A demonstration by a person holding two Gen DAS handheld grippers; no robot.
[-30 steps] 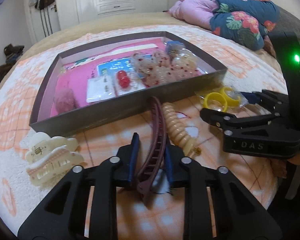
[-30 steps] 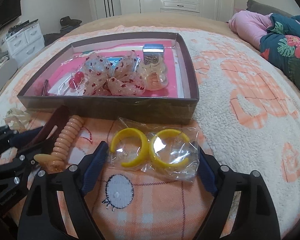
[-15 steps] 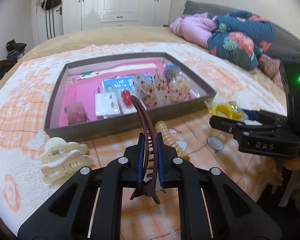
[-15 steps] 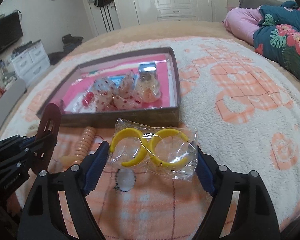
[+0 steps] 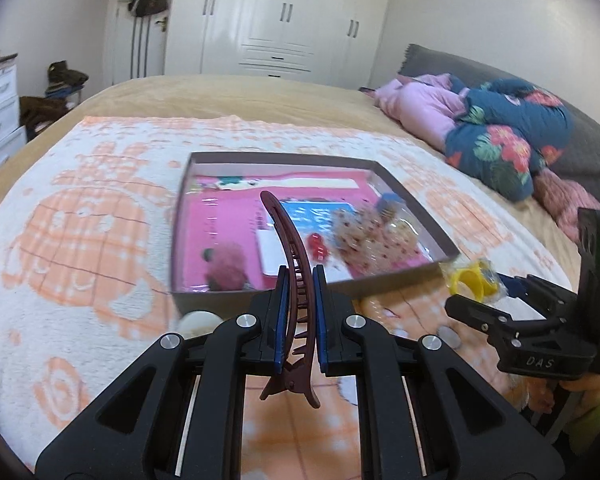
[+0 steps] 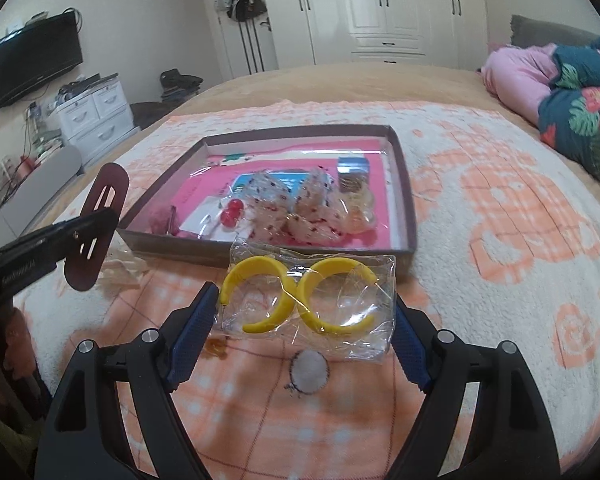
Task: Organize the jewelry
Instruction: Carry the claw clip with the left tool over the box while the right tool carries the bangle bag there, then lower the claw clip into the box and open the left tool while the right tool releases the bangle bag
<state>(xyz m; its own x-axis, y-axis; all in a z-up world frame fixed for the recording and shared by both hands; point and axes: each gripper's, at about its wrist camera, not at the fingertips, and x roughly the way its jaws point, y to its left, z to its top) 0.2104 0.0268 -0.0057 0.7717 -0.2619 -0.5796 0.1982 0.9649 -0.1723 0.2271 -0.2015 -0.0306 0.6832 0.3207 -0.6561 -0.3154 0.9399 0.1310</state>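
A dark red banana hair clip (image 5: 296, 256) stands upright between the pads of my left gripper (image 5: 300, 276), which is shut on it and holds it above the blanket in front of the box. From the right wrist the clip (image 6: 100, 232) shows at the far left. My right gripper (image 6: 304, 312) grips a clear bag with two yellow hoop earrings (image 6: 312, 300) by its side edges, lifted off the blanket. In the left wrist view the bag (image 5: 470, 280) pokes out at that gripper's tips. The shallow brown box (image 6: 404, 184) with a pink floor lies just beyond both.
Inside the box are spotted fabric bows (image 6: 300, 208), red beads (image 6: 232, 216) and small packets. A cream claw clip (image 5: 198, 320) lies by the box's near left corner. Folded bedding (image 5: 500, 132) is heaped at the right; white drawers (image 6: 96, 116) stand off the bed.
My left gripper shut on the dark red clip and lifted it upright off the blanket. The right gripper rose with the bag of yellow hoops between its fingers.
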